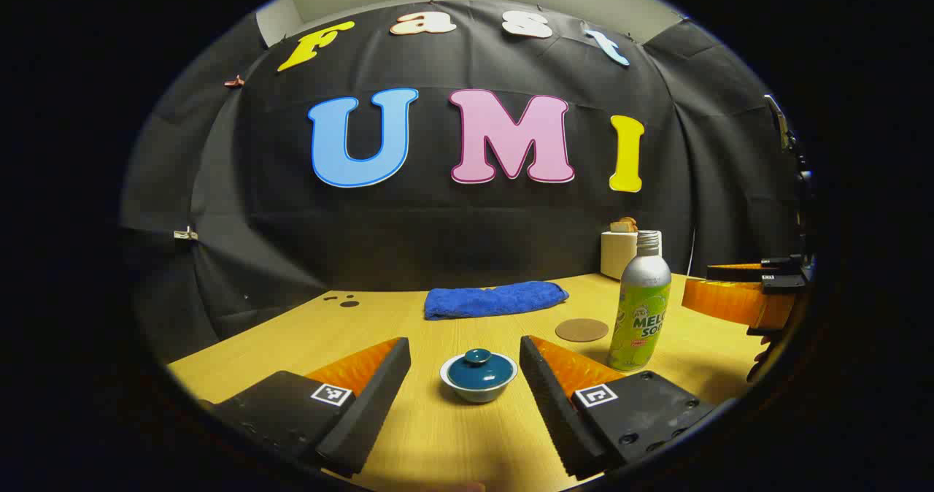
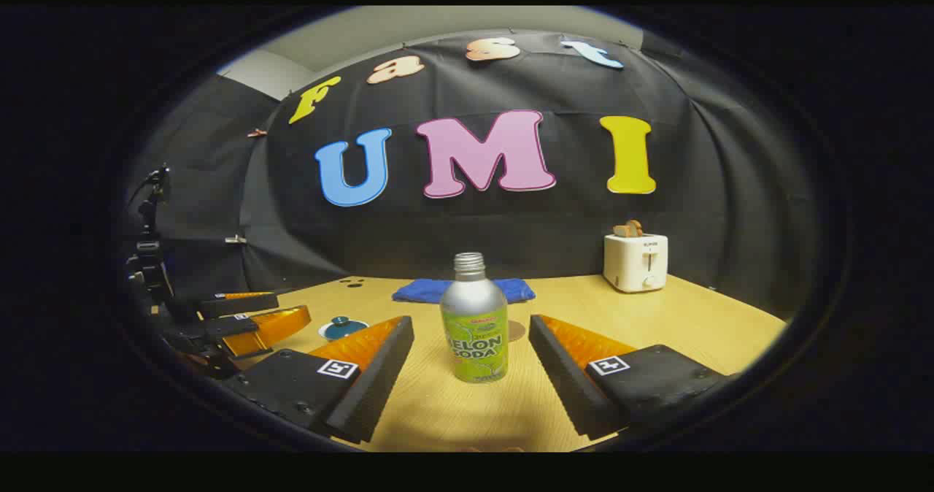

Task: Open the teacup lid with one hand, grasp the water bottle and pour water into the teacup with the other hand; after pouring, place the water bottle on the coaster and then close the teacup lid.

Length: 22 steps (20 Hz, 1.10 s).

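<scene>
A white teacup with a dark teal lid on it stands on the wooden table, just beyond and between the fingertips of my open left gripper. To its right a silver and green bottle stands upright, uncapped, with a round brown coaster behind it. In the right gripper view the bottle stands just ahead of my open right gripper, hiding most of the coaster. The teacup lies far left, beside the left gripper. The right gripper shows at the right edge of the left gripper view.
A folded blue towel lies at the back of the table. A white toaster with bread in it stands at the back right. The table's front edge runs just under both grippers.
</scene>
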Each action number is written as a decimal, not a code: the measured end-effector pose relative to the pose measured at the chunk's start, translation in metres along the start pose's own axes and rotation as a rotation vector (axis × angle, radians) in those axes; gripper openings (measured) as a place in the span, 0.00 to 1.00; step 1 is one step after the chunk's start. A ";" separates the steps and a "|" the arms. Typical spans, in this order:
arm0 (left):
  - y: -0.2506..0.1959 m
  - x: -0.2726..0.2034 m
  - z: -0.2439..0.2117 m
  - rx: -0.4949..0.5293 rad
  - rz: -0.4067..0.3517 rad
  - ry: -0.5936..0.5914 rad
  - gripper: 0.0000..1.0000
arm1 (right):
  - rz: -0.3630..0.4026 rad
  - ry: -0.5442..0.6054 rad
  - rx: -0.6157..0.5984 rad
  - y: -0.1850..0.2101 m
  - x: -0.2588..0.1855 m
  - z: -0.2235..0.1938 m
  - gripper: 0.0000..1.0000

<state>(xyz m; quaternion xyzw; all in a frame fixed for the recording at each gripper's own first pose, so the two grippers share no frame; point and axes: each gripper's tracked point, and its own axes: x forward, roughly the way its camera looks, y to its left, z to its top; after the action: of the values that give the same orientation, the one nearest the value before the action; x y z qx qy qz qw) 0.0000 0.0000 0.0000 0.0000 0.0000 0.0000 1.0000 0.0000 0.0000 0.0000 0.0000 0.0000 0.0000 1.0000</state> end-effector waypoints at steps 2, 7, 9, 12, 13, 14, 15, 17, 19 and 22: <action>0.001 0.000 -0.003 -0.007 0.001 0.009 0.95 | -0.057 -0.022 -0.042 -0.008 -0.001 0.005 0.99; 0.003 0.002 -0.007 -0.015 0.007 0.018 0.95 | -0.108 -0.037 -0.062 -0.004 -0.002 0.004 0.99; 0.003 0.003 -0.008 -0.020 0.004 0.018 0.95 | -0.098 -0.022 -0.077 0.001 -0.002 0.000 0.98; 0.005 0.004 -0.010 -0.038 0.007 0.020 0.95 | -0.070 0.006 -0.088 0.009 0.000 -0.009 0.99; 0.007 0.004 -0.012 -0.045 0.012 0.026 0.95 | -0.065 0.013 -0.089 0.011 0.001 -0.010 0.99; 0.009 0.005 -0.014 -0.050 0.017 0.033 0.95 | -0.062 0.016 -0.089 0.011 0.001 -0.011 0.99; 0.010 0.006 -0.016 -0.053 0.022 0.037 0.95 | -0.063 0.019 -0.088 0.011 0.001 -0.012 0.99; 0.012 0.008 -0.017 -0.054 0.031 0.039 0.95 | -0.064 0.022 -0.080 0.011 0.002 -0.013 0.96; 0.012 0.009 -0.018 -0.054 0.034 0.039 0.95 | -0.068 0.026 -0.069 0.011 0.005 -0.013 0.96; 0.011 0.010 -0.018 -0.051 0.026 0.044 0.95 | -0.062 0.032 -0.067 0.014 0.007 -0.016 0.98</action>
<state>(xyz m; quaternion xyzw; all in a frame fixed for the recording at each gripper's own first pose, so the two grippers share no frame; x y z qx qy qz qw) 0.0099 0.0106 -0.0184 -0.0256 0.0218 0.0132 0.9993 0.0066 0.0142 -0.0163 -0.0335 0.0162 -0.0308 0.9988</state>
